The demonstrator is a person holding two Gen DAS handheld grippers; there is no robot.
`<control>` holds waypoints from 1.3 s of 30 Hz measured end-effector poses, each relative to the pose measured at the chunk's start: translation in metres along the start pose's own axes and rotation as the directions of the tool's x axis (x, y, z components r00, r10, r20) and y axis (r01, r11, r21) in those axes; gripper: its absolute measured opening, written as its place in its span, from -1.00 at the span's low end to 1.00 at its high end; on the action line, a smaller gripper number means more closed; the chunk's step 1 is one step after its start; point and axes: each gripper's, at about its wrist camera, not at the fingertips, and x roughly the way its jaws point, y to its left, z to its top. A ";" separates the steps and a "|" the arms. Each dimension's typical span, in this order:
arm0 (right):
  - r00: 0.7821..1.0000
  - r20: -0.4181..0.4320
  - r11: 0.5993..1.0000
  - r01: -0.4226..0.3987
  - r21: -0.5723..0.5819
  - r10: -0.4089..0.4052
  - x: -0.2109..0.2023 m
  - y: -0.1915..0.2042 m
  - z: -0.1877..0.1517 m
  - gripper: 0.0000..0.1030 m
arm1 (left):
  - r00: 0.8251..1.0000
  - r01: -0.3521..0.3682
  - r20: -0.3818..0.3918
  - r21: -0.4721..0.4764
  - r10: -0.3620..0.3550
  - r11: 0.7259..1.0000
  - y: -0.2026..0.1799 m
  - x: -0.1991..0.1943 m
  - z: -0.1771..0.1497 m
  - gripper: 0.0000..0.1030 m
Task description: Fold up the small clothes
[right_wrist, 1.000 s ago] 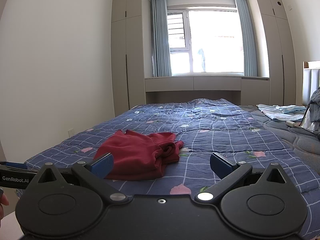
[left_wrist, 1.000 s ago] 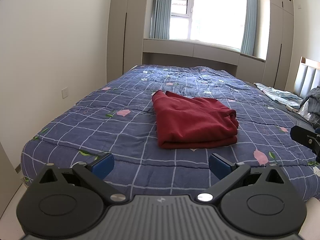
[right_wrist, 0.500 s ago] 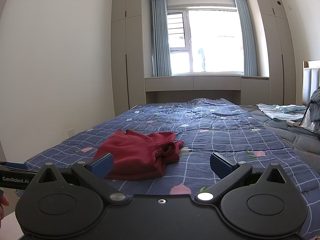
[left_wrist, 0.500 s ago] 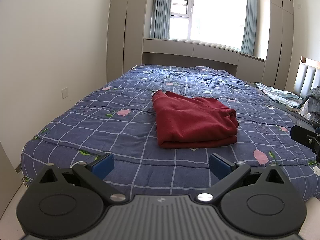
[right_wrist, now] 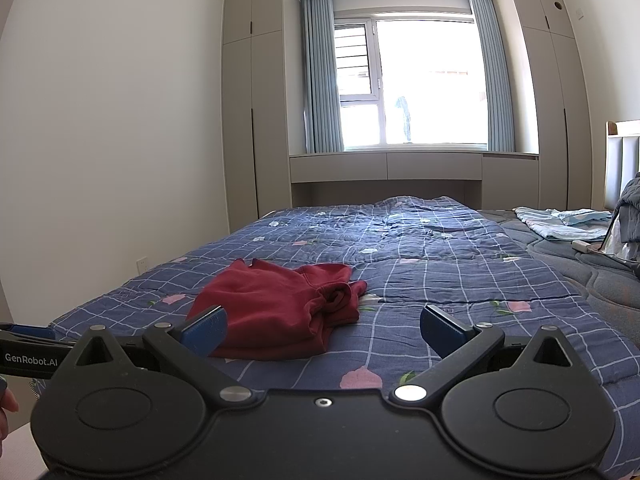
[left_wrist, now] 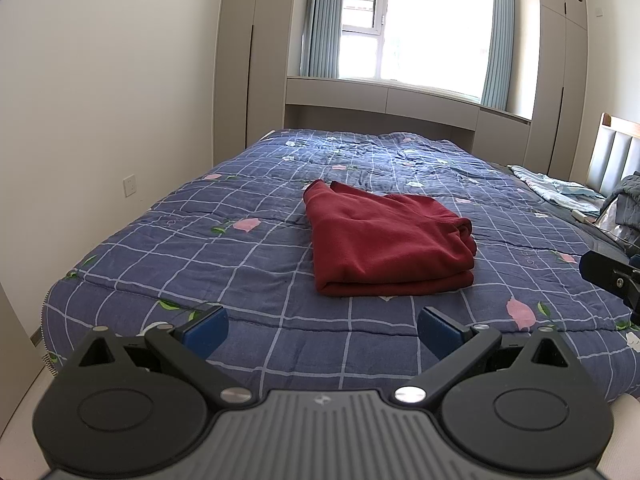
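Note:
A dark red garment (left_wrist: 384, 240) lies folded into a thick rectangle on the blue checked quilt (left_wrist: 240, 264); in the right wrist view the same red garment (right_wrist: 280, 312) looks bunched at its right end. My left gripper (left_wrist: 322, 330) hangs open over the bed's near edge, well short of the garment, with nothing between its blue pads. My right gripper (right_wrist: 322, 328) is open too, held low in front of the bed, empty. The garment sits ahead of it and to the left.
The bed fills the room ahead, with a wall and socket (left_wrist: 129, 185) on the left. Light blue cloth (right_wrist: 560, 222) and a grey bundle (right_wrist: 630, 216) lie at the right by the headboard. Cabinets and a window stand behind. A fingertip (right_wrist: 6, 404) shows at the left edge.
Both views have barely shifted; the left gripper's view has tipped up very slightly. The garment lies as before and both grippers stay open.

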 end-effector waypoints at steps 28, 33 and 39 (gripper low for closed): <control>1.000 -0.002 1.000 -0.001 0.001 0.001 0.000 0.000 0.000 0.99 | 1.000 -0.005 -0.015 0.019 0.006 1.000 -0.005 -0.002 -0.005 0.99; 1.000 -0.003 1.000 -0.002 0.000 0.002 0.000 0.000 -0.001 0.99 | 1.000 0.002 -0.017 0.016 -0.001 1.000 -0.003 -0.002 -0.003 0.99; 1.000 -0.004 1.000 -0.003 -0.001 0.003 0.001 0.000 -0.002 0.99 | 1.000 -0.004 -0.013 0.017 0.004 1.000 -0.002 -0.002 -0.002 0.99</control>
